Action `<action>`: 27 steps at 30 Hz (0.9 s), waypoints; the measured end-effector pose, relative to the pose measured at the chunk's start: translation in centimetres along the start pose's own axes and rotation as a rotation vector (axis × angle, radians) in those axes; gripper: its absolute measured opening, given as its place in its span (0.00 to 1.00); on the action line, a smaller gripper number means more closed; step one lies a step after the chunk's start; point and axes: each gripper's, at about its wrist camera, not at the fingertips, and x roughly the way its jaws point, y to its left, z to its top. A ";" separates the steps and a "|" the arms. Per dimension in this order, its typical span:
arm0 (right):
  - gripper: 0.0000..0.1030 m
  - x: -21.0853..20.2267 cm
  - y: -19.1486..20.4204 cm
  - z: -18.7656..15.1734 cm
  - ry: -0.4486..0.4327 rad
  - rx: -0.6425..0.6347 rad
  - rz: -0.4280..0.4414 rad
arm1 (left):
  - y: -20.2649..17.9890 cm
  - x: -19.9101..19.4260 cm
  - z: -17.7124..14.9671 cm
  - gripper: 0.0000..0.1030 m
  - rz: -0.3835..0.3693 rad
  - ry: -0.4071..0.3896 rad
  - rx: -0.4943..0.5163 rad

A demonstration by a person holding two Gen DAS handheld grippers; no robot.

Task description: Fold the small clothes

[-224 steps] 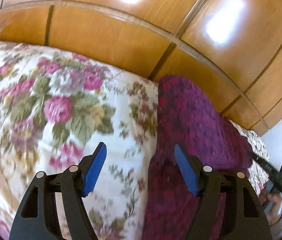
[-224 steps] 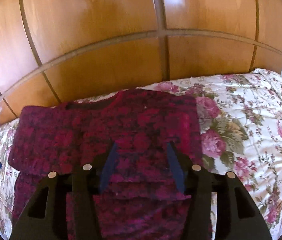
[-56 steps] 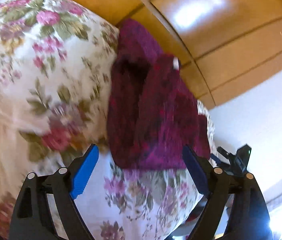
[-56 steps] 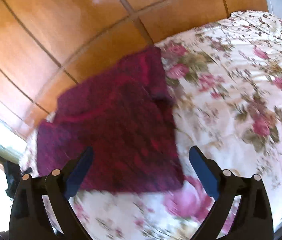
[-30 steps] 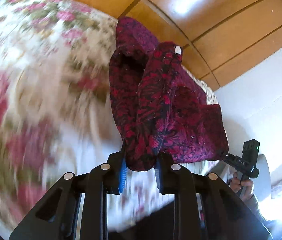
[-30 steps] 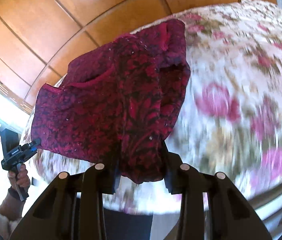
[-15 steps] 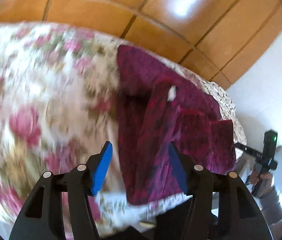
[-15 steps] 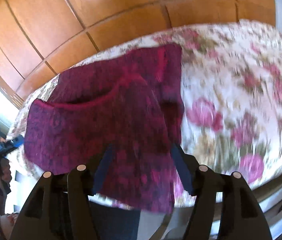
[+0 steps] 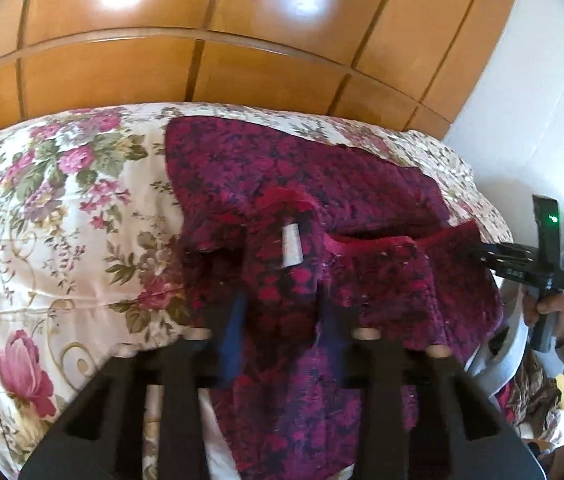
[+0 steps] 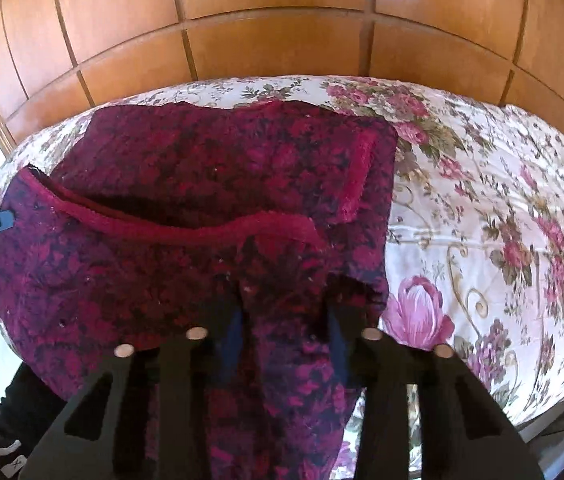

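A dark red and magenta patterned garment (image 9: 322,200) lies on the floral bedspread (image 9: 61,220), its near part lifted and doubled over the rest. A white label (image 9: 292,246) shows at its neckline. My left gripper (image 9: 279,320) has its jaws part open with a fold of the garment hanging between them. My right gripper (image 10: 282,320) stands the same way on the other near corner of the garment (image 10: 201,168). The right gripper also shows at the far right of the left wrist view (image 9: 522,260).
A wooden panelled wardrobe (image 9: 201,40) stands behind the bed. A white wall (image 9: 542,100) is at the right. The bedspread (image 10: 502,220) stretches to the right of the garment. The bed's near edge drops off just below both grippers.
Both grippers were shut on the garment's near corners and lifted it a second ago. The jaws have since parted, and the lifted half has come down over the far half.
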 end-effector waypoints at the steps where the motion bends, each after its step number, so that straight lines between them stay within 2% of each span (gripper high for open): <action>1: 0.23 -0.3 0.0 -0.1 -0.003 0.007 0.005 | 0.3 -0.3 -0.1 0.17 0.005 -0.009 -0.011; 3: 0.19 -1.3 0.1 -0.3 -0.016 0.016 0.017 | 0.7 -1.2 -0.4 0.15 -0.006 -0.040 -0.033; 9: 0.17 -4.7 0.1 0.1 -0.077 0.047 0.061 | 0.3 -3.9 -1.1 0.14 -0.014 -0.115 -0.050; 17: 0.17 -7.3 -0.2 3.6 -0.187 0.064 0.092 | -0.3 -6.3 2.3 0.14 -0.042 -0.221 -0.036; 21: 0.17 -6.1 -1.2 6.3 -0.211 0.067 0.070 | 0.3 -4.5 4.8 0.14 0.011 -0.222 -0.017; 27: 0.17 -0.5 -3.3 11.6 -0.202 0.098 -0.002 | 2.1 0.3 9.3 0.12 0.106 -0.211 -0.039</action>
